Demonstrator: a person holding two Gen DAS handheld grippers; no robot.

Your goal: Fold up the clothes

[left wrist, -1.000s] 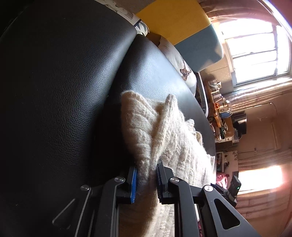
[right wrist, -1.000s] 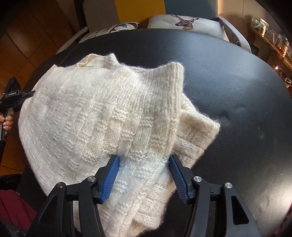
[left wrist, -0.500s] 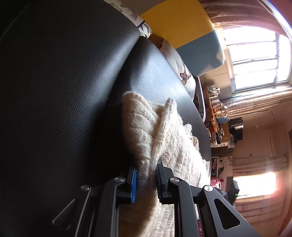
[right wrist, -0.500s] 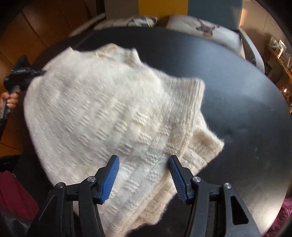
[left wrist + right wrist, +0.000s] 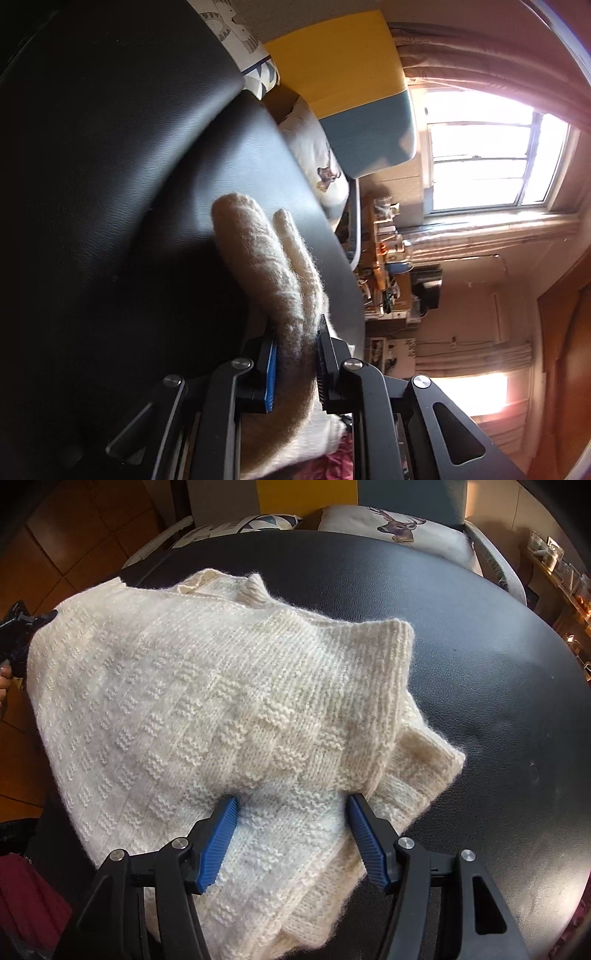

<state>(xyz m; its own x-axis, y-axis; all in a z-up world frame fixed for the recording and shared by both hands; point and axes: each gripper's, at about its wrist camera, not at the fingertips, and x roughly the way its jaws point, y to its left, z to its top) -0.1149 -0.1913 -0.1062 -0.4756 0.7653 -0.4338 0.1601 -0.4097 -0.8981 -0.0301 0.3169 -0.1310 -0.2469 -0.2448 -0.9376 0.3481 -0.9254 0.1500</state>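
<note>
A cream knitted sweater (image 5: 221, 709) lies partly folded on a black leather surface (image 5: 498, 664), with one ribbed edge turned over at the right. My right gripper (image 5: 291, 805) hovers open just above its near part, with knit showing between the blue pads but not clamped. In the left wrist view, my left gripper (image 5: 295, 350) is shut on a thick fold of the same sweater (image 5: 266, 273) at its edge. That left gripper (image 5: 18, 635) appears at the far left of the right wrist view, held by a hand.
Behind the black surface sit patterned cushions, one with a deer print (image 5: 399, 528), against a yellow and teal backrest (image 5: 351, 92). A dark red cloth (image 5: 26, 897) lies at the lower left. A cluttered shelf (image 5: 388, 258) and bright window (image 5: 491, 162) stand beyond.
My left gripper has pulled its sweater edge back and tilted, so the fold looks narrower and stretched. My right gripper shifted over the sweater and came back, staying open.
</note>
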